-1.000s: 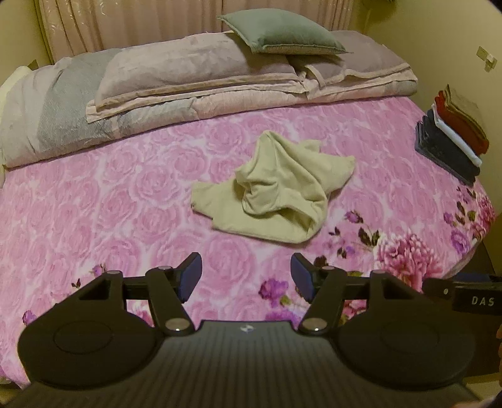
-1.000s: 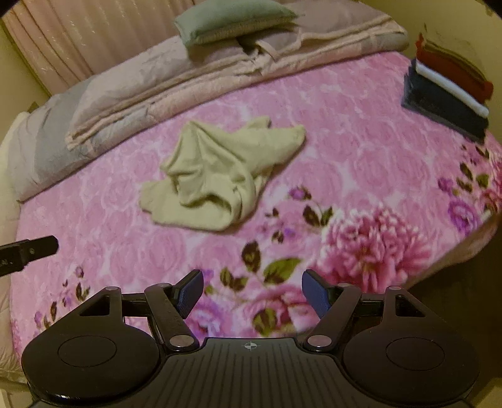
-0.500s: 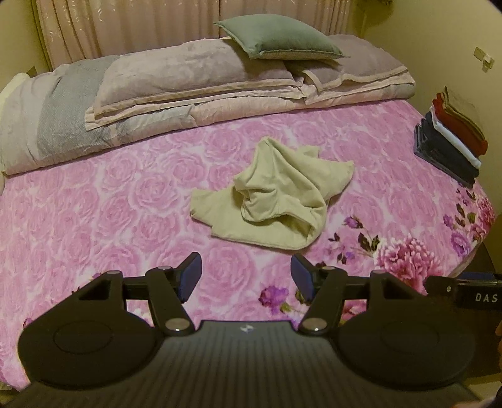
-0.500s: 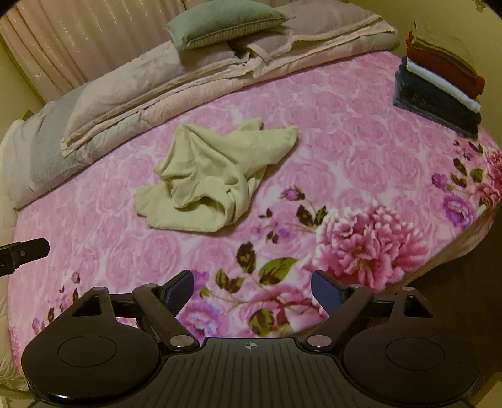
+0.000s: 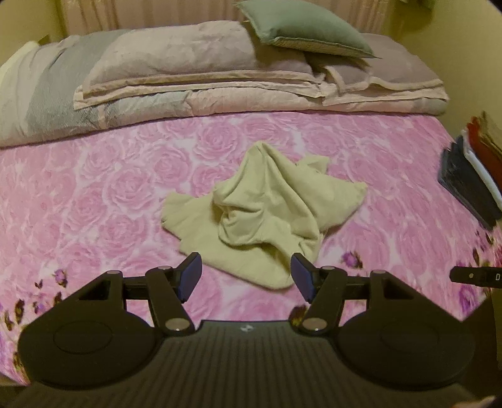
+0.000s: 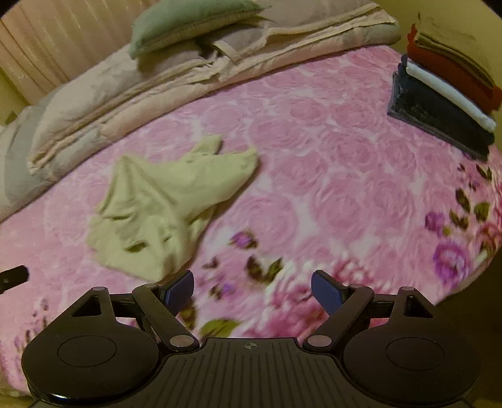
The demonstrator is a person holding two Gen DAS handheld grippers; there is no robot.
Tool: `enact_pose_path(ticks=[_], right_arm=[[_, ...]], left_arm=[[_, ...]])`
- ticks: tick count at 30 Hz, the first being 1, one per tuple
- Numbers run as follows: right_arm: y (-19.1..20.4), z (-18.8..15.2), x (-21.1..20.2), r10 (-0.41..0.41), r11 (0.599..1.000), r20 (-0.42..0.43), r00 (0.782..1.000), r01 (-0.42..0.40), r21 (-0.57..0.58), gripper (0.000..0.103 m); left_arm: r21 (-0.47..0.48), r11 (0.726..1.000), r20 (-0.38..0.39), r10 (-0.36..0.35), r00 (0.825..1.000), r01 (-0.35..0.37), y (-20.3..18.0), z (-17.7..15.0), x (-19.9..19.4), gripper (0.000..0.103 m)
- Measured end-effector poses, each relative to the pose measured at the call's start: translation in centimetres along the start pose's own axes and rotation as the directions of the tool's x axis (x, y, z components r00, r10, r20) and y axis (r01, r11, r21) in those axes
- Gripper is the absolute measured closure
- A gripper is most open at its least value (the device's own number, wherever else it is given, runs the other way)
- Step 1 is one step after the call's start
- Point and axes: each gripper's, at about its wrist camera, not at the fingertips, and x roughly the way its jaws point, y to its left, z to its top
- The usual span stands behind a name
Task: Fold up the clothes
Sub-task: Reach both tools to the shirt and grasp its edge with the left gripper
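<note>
Crumpled garments: one, the pale green garment (image 5: 266, 213) at my frame's centre
Folded stacks: one stack of folded clothes (image 6: 445, 91), upper right (layers too blurred to count)
Cushions: one green cushion (image 5: 307, 29), top
My grippers: two, left gripper (image 5: 246, 277), right gripper (image 6: 252, 290)

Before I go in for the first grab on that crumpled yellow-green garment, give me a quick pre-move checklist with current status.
1. Left tool open, nothing held: ok.
2. Right tool open, nothing held: ok.
3. Yellow-green garment in both views, nothing lying on it: ok.
4. Garment flat enough to fold: not ok, bunched in a heap.
5. Collar, sleeves or hem identifiable for a grasp: cannot tell.
6. Folded stack apart from the garment, out of the way: ok.
</note>
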Motion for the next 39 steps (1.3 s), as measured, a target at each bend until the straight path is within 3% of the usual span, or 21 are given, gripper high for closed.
enact_pose_path(ticks=[9,15,21,24,26,28,29,30,31,35,39], right_arm=[[-6.6,7.6,9.1,0.043,0.998,-0.104,0.994,-0.048,-0.044,0.018],[-9.9,11.2,16.2,0.144,0.985,-0.137,0.980,-0.128,0.117,0.018],[-11.7,14.3,23.4,0.285,0.897,-0.096,0.954,-0.230,0.378,0.018],[-11.7,15.5,26.5,0.329,0.844,-0.062,0.942,-0.264,0.466,0.018],[-11.0,16.0,28.4,0.345,0.830,-0.056,0.937,-0.277,0.484,0.018],[-10.2,16.2,30.0,0.363,0.819,-0.050,0.930,-0.293,0.493,0.019],[-9.8,16.1,30.7,0.361,0.818,-0.053,0.931,-0.289,0.497,0.019],[-9.3,16.0,31.1,0.369,0.819,-0.049,0.928,-0.300,0.489,0.046],[-8.9,15.8,31.1,0.386,0.819,-0.042,0.922,-0.321,0.475,0.093],[-8.3,14.1,28.6,0.407,0.830,-0.037,0.913,-0.353,0.432,0.095],[-8.6,10.3,22.8,0.428,0.856,-0.096,0.899,-0.369,0.362,0.095]], left_arm=[[-0.059,0.996,-0.044,0.064,0.997,-0.067,-1.5,2.5,8.7,0.044],[0.026,0.997,-0.001,0.067,0.998,-0.067,-0.8,5.3,14.6,0.043],[0.128,0.991,0.067,0.022,0.998,-0.030,-0.6,8.4,20.4,0.039],[0.140,0.990,0.043,-0.017,0.999,0.011,-0.5,9.5,23.9,0.038],[0.120,0.991,0.002,-0.067,0.998,0.066,-0.4,9.5,25.9,0.045],[0.095,0.985,-0.032,-0.140,0.990,0.143,-0.3,9.1,26.7,0.091],[0.079,0.981,-0.033,-0.174,0.984,0.176,-0.1,8.6,26.4,0.096],[0.064,0.980,-0.021,-0.190,0.982,0.191,0.5,8.0,25.4,0.096],[0.048,0.977,-0.009,-0.206,0.979,0.206,1.0,7.3,24.5,0.097],[-0.019,0.968,0.023,-0.249,0.968,0.249,3.6,4.3,19.8,0.098],[0.004,0.983,-0.093,-0.180,0.979,0.181,6.6,-0.9,14.8,0.097]])
